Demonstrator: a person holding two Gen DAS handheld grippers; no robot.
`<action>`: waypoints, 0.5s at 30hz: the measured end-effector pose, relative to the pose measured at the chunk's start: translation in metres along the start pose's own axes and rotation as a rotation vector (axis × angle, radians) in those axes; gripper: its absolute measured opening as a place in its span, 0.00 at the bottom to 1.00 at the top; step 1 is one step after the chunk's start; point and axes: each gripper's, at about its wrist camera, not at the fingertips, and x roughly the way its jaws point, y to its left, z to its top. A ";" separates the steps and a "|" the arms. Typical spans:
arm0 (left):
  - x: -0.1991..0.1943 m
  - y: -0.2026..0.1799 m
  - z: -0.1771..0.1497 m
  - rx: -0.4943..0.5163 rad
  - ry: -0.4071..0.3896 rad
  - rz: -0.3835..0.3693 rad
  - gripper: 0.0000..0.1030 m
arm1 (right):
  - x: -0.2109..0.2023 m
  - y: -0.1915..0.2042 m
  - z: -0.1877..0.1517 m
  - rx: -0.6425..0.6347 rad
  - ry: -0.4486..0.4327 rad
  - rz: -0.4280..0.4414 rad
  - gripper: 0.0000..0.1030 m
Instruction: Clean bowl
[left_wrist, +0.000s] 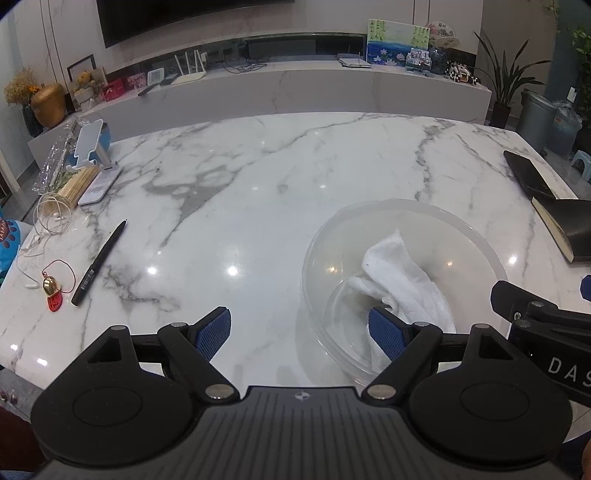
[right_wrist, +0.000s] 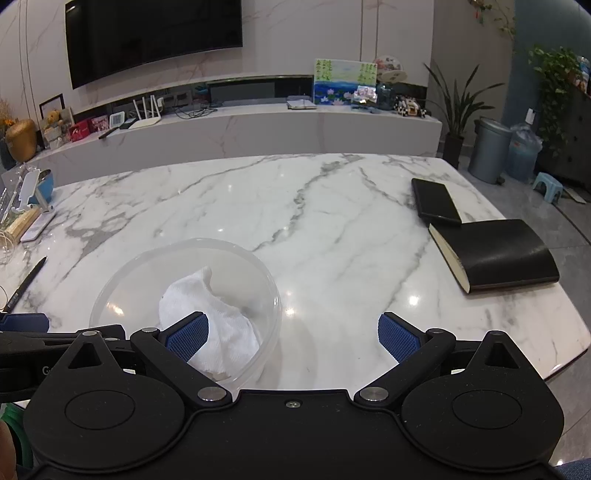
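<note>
The bowl (right_wrist: 184, 306), clear plastic with a crumpled white cloth (right_wrist: 210, 321) inside, sits on the marble table (right_wrist: 332, 229) between both tools. The left gripper (left_wrist: 301, 332) and right gripper (right_wrist: 291, 338) both stand wide apart, empty, hovering near its rim. A light, unheld bowl would likely skid or tip if one gripper pulls the cloth alone.

Bright, sharp fisheye views; ceiling-light glare dots the marble table (left_wrist: 258, 177).

Cloth (left_wrist: 400, 280) in bowl (left_wrist: 314, 258) on table (left_wrist: 258, 184); pen (left_wrist: 99, 262) far left, notebook (right_wrist: 498, 254) right.
</note>
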 end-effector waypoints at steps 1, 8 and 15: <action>0.000 0.000 0.000 0.000 -0.001 0.000 0.79 | 0.000 0.000 0.000 0.000 0.001 0.000 0.96; 0.002 0.000 -0.001 0.001 -0.002 0.005 0.79 | 0.001 0.000 -0.001 -0.002 0.005 -0.003 0.96; 0.001 -0.002 -0.001 0.003 0.000 0.005 0.79 | 0.000 0.001 0.001 0.001 0.005 -0.001 0.96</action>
